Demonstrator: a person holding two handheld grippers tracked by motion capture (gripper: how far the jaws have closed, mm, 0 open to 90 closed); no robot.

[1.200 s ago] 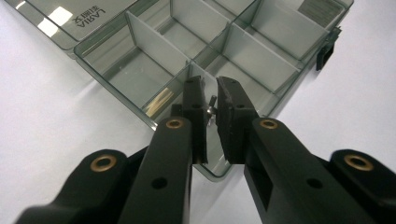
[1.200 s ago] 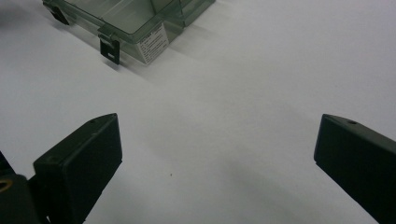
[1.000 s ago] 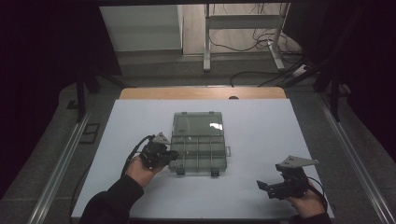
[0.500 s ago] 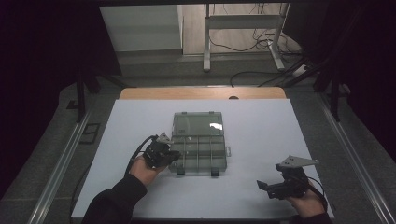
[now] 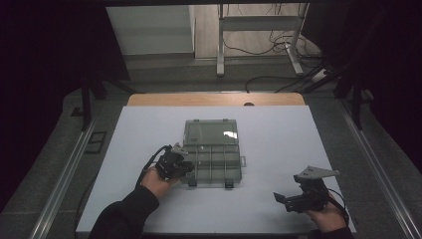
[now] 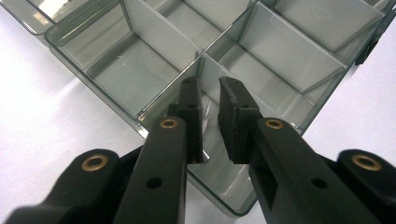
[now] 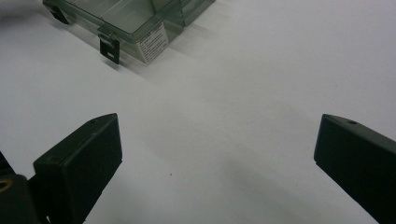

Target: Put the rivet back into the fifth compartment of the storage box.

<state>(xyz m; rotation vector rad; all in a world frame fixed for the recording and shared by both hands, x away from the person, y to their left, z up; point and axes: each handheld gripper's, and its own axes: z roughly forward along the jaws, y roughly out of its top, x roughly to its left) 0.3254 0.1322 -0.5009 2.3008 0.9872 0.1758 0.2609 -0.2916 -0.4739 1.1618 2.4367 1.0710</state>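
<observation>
A clear grey compartment box (image 5: 213, 158) lies mid-table with its lid (image 5: 210, 132) folded open at the back. My left gripper (image 5: 185, 168) is at the box's near left corner. In the left gripper view, its jaws (image 6: 209, 88) reach into the box (image 6: 140, 70) and stand a narrow gap apart beside a thin divider wall. They have just been opening, and the pads press on nothing that I can see. My right gripper (image 5: 281, 199) rests near the table's front right, open wide over bare white tabletop (image 7: 217, 154). The box (image 7: 135, 18) with its black latch is far ahead of it.
The white table top (image 5: 278, 134) has a wooden strip along its far edge. Metal rails run down both sides. Beyond the table are the legs of a metal stand (image 5: 219, 45) and cables on the floor.
The left hand has shifted only very slightly at the box's near left corner. The right gripper has kept still.
</observation>
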